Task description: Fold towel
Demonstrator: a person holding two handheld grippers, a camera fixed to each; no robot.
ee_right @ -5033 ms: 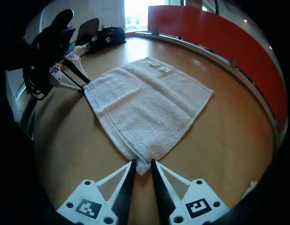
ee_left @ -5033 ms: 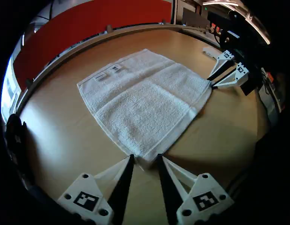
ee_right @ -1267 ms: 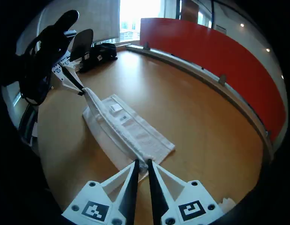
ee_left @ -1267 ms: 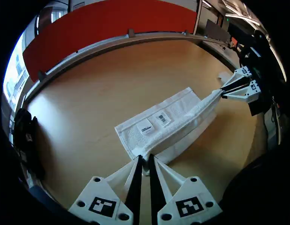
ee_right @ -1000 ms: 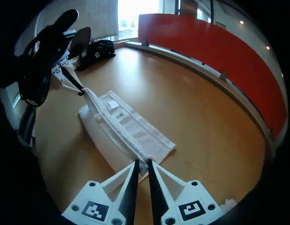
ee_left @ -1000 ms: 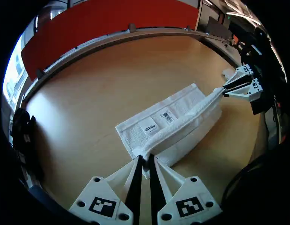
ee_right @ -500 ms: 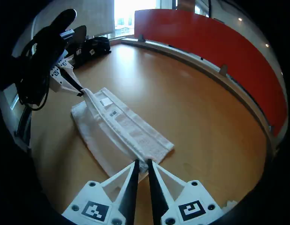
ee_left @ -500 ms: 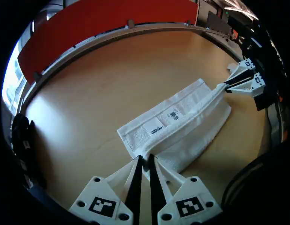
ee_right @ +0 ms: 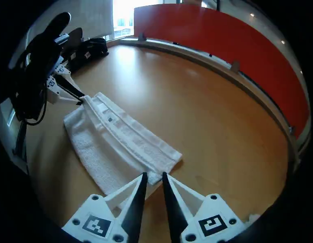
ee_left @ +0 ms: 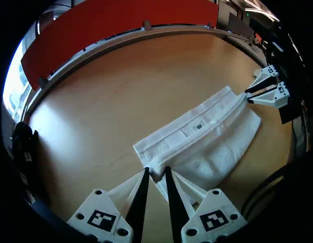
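Folded over on itself, the white towel (ee_left: pixel 205 141) lies flat on the bench (ee_left: pixel 108 97), right of centre in the left gripper view. My left hand-held gripper (ee_left: pixel 155 173) and my right hand-held gripper (ee_right: pixel 153 176) each stand narrowly parted around a corner of it. I cannot tell whether they pinch. The cloth looks light, limp and not slippery, and is best taken at the corners through both layers. A black bag (ee_right: pixel 89 46), upper left in the right gripper view, sits well apart, and I judge the way clear.

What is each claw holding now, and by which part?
Apparently nothing: the left claw and right claw stand slightly open around end corners of the folded towel, lying on the table.
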